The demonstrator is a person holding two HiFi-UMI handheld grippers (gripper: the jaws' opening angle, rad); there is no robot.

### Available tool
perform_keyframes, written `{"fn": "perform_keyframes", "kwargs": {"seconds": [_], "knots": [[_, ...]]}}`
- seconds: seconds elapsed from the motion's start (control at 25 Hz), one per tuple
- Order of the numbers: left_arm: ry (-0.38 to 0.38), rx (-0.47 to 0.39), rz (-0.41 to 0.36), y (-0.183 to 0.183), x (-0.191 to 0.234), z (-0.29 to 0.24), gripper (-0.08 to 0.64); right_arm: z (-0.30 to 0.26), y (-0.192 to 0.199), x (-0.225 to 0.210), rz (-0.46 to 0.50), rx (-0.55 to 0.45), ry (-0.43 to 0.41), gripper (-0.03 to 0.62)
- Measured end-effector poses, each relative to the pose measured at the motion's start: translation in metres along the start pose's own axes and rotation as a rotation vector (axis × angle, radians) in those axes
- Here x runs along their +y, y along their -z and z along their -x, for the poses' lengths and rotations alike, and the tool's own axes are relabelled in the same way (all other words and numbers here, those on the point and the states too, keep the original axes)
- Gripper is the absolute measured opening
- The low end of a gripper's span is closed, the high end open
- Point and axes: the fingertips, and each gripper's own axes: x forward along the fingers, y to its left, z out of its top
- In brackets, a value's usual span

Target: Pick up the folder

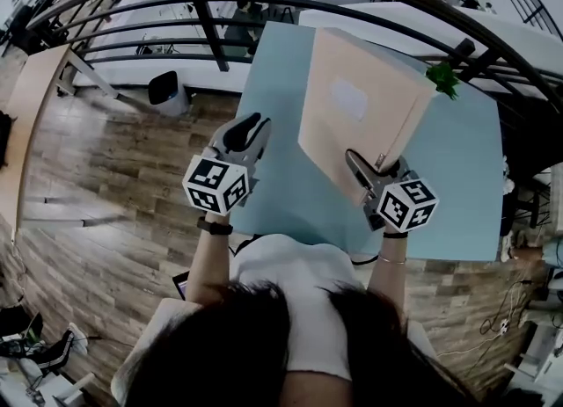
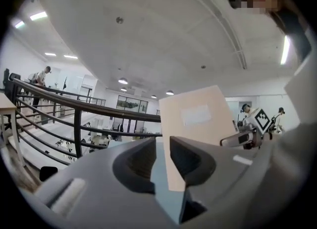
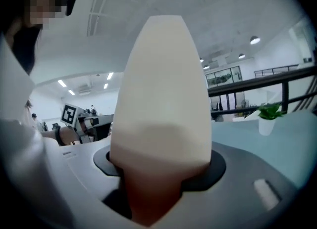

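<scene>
Head view: the pale blue table [image 1: 281, 133] lies below my fingers. The beige folder [image 1: 356, 111] stands raised and tilted over it, its near lower edge clamped between the jaws of my right gripper [image 1: 356, 163], which sit wide across its thickness. My left gripper [image 1: 251, 128] hangs left of the folder and apart from it, its jaws parted and empty. A small potted plant [image 1: 442, 78] stands beyond my right fingertips. Judged risk: with only one edge gripped, the folder's weight may pivot it in the pads, slip it free, or swing it into the plant.
</scene>
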Motion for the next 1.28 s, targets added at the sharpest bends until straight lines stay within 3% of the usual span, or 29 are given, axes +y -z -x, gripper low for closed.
{"fn": "perform_keyframes", "kwargs": {"seconds": [0.24,0.56,0.8,1.28], "knots": [[-0.033,0.007,-0.085,-0.002,-0.008,-0.004,0.138,0.018,-0.007,-0.014,0.157,-0.036,0.189,0.282],[-0.069,0.03,-0.129,0.006,0.001,-0.014,0.066,0.029,-0.013,-0.038,0.174,-0.097,0.328,0.279],[-0.056,0.04,-0.126,0.012,0.004,-0.022,0.057,0.025,-0.009,-0.046,0.182,-0.082,0.361,0.276],[-0.053,0.044,-0.135,0.011,0.01,-0.031,0.057,0.011,-0.01,-0.039,0.191,-0.069,0.338,0.275]]}}
